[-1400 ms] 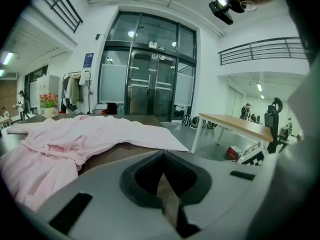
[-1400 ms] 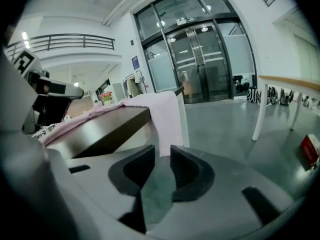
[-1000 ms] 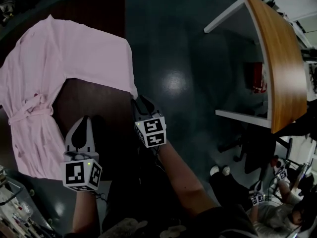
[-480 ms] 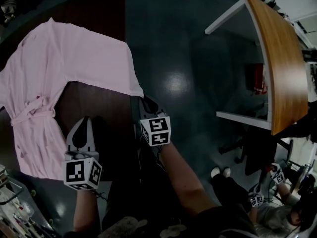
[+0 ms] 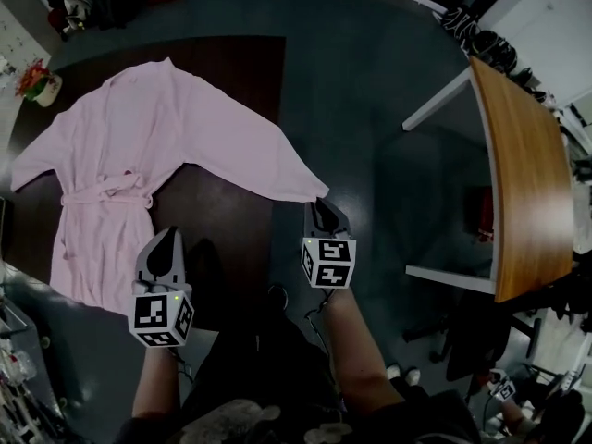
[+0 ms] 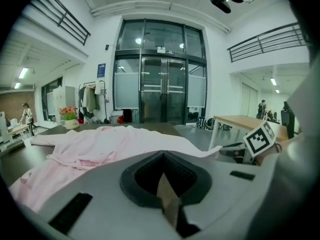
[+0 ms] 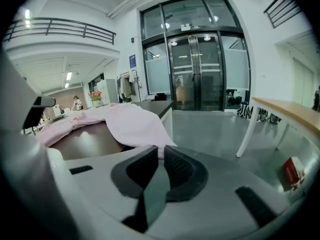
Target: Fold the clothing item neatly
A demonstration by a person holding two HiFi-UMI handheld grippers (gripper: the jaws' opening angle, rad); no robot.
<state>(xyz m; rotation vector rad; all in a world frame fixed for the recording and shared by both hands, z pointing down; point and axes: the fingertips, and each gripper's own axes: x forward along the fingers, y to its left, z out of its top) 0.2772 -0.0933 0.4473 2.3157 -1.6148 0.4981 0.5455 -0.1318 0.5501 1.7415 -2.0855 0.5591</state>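
A pink robe (image 5: pixel 120 155) lies spread on the dark table (image 5: pixel 236 63), belt tied at the waist, one sleeve (image 5: pixel 268 169) stretched toward the table's near right corner. My right gripper (image 5: pixel 323 211) is at that sleeve's cuff. Its jaws have just been closing, and in the right gripper view they pinch the pink cuff (image 7: pixel 158 153); the robe (image 7: pixel 125 121) trails off to the left. My left gripper (image 5: pixel 166 244) hovers over bare table near the robe's hem, shut with nothing in it. In the left gripper view the robe (image 6: pixel 100 144) lies ahead of the gripper (image 6: pixel 162 156).
A wooden-topped white desk (image 5: pixel 523 174) stands to the right across the grey floor. A flower pot (image 5: pixel 39 83) sits at the table's far left corner. Glass doors (image 7: pixel 195 69) are ahead, and a red item (image 7: pixel 291 174) sits under the desk.
The right gripper has reached the sleeve cuff, closed on it and lifted. The left gripper has risen a little. The head view has swung, so the whole robe shows.
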